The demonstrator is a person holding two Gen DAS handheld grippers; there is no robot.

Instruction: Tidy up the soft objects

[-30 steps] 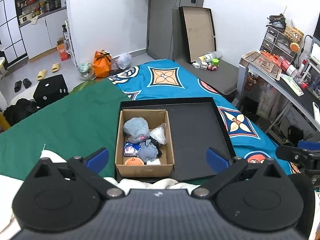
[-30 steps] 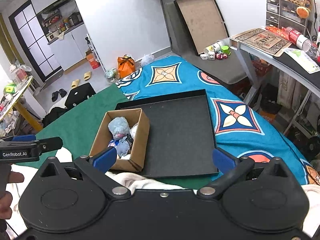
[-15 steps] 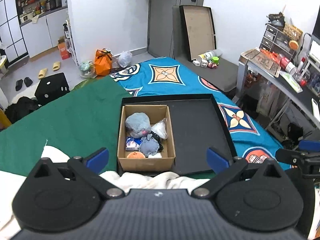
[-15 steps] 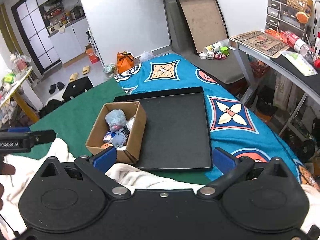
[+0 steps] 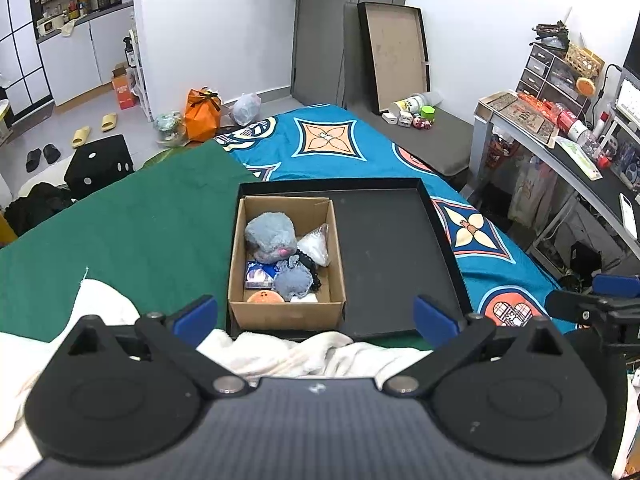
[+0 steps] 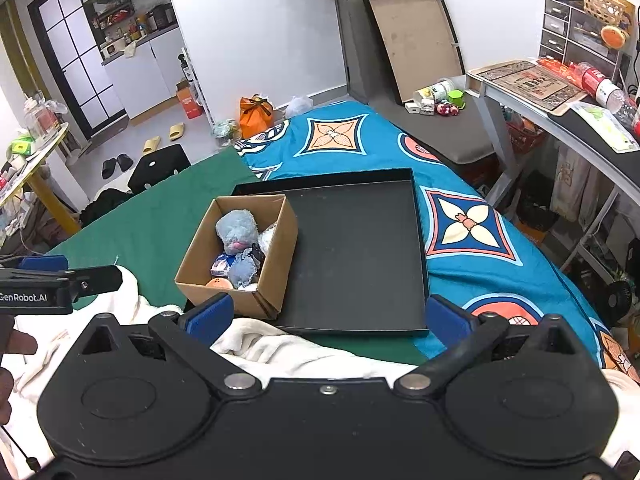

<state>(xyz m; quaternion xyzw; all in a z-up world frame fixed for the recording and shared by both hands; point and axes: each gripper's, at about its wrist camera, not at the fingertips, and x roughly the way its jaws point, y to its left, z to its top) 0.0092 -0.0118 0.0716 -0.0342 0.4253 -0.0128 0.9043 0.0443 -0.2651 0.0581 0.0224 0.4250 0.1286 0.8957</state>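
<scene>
A brown cardboard box [image 5: 286,314] [image 6: 276,264] stands in the left part of a shallow black tray [image 5: 392,248] [image 6: 356,248] on the bed. Inside lie a large blue-grey plush [image 5: 270,236] [image 6: 236,230], a smaller grey-blue plush [image 5: 293,279] [image 6: 243,270], a clear plastic bag [image 5: 316,244], a blue packet [image 5: 259,275] and an orange ball [image 5: 265,298] [image 6: 218,282]. My left gripper [image 5: 316,314] is open, held back above a white towel [image 5: 280,354]. Just as far back, my right gripper [image 6: 326,314] is open and empty. Each gripper shows at the edge of the other's view.
The bed has a green cloth [image 5: 140,216] on the left and a blue patterned sheet [image 5: 332,140] on the right. A desk [image 5: 560,140] with clutter stands at the right. Bags, slippers and a black cube stool [image 5: 98,164] are on the floor beyond.
Both grippers have pulled back slightly and risen, so the box and tray sit a little farther away. Both stay open. Nothing in the box has moved.
</scene>
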